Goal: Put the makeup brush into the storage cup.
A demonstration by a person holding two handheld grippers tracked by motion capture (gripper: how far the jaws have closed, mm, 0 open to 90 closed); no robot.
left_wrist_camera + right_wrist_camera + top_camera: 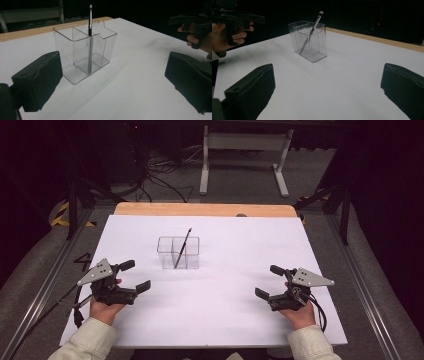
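Near the middle of the white counter [225, 310] stands a clear divided organizer [178, 253], and a slim makeup brush [182, 248] leans inside one of its compartments, bristles up — by the look of it, the placing is finished. Both tools sit well back from it, the left tool [134, 276] and the right tool [270, 281] each released, jaws spread and empty. Which compartment holds the brush is hard to tell through the transparent walls — the dividers blur together.
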